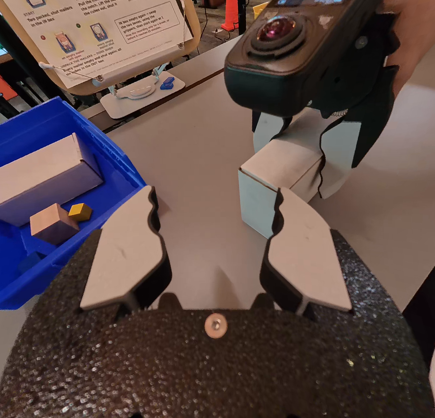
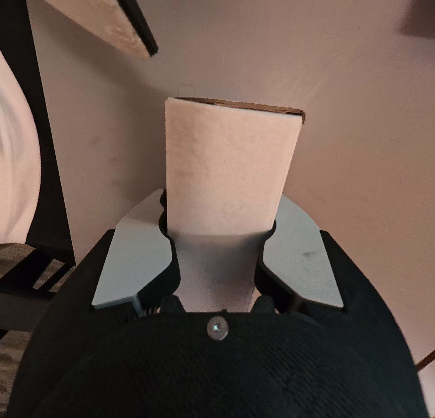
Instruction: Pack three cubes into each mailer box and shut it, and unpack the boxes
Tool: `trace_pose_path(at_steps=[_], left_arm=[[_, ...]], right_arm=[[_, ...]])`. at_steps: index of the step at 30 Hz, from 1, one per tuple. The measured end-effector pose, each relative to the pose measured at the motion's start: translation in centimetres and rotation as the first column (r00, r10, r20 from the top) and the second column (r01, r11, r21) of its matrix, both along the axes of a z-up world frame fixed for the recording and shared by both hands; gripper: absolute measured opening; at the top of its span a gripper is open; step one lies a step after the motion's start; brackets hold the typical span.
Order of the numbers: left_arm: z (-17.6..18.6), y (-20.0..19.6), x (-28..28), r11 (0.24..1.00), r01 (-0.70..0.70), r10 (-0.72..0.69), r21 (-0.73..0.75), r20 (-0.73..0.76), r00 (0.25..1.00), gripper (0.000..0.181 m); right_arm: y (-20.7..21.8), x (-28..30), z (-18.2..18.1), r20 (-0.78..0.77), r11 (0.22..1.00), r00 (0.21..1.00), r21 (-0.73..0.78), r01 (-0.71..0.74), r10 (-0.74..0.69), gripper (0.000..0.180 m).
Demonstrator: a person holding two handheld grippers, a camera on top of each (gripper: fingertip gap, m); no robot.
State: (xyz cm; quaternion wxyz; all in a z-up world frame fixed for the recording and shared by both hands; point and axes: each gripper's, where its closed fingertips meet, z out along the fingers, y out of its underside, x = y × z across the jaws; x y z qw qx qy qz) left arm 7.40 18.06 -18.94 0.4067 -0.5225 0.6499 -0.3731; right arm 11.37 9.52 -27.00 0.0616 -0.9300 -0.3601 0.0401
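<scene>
A shut white mailer box point(image 1: 256, 202) stands on the grey table point(image 1: 200, 148), right of centre in the left wrist view. My right gripper point(image 1: 303, 152) comes down on it from above, with a finger on each side. In the right wrist view the box point(image 2: 226, 166) fills the gap and my right gripper point(image 2: 221, 196) is shut on it. My left gripper point(image 1: 216, 192) is open and empty, low over the table just left of the box. A blue bin point(image 1: 70, 115) at the left holds a second white mailer point(image 1: 40, 169), a wooden cube point(image 1: 51, 220), a yellow cube point(image 1: 80, 211) and a blue cube point(image 1: 30, 260).
An instruction board on a stand point(image 1: 106, 30) is at the table's far edge, with an orange cone point(image 1: 231, 9) on the floor behind. Bare table lies between the bin and the held box. The table's near edge and a white garment point(image 2: 16, 148) show at the left.
</scene>
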Motion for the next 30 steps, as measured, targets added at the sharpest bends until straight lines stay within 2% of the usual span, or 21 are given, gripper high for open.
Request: trace_pose_path(at_steps=[14,20,26,30], left_arm=[[-0.3,-0.2,0.1,1.000,-0.009,0.009,-0.007,-0.026,1.000,0.088],[-0.4,0.2,-0.1,1.000,-0.017,0.017,0.000,-0.028,0.999,0.086],[-0.8,0.4,0.0,1.000,-0.024,0.023,-0.011,-0.038,0.999,0.085],[-1.4,0.2,0.0,1.000,-0.021,0.021,-0.004,-0.055,0.998,0.084]], right_arm=[[0.1,0.0,0.0,0.004,0.999,0.999,0.017,-0.041,0.041,0.079],[-1.3,1.0,0.7,0.103,0.994,0.990,0.042,-0.102,0.097,0.078],[-3.4,4.4,5.4,0.194,0.986,0.980,0.152,-0.073,0.042,0.078],[-6.3,9.7,10.5,0.275,0.971,0.958,0.239,0.020,-0.087,0.078]])
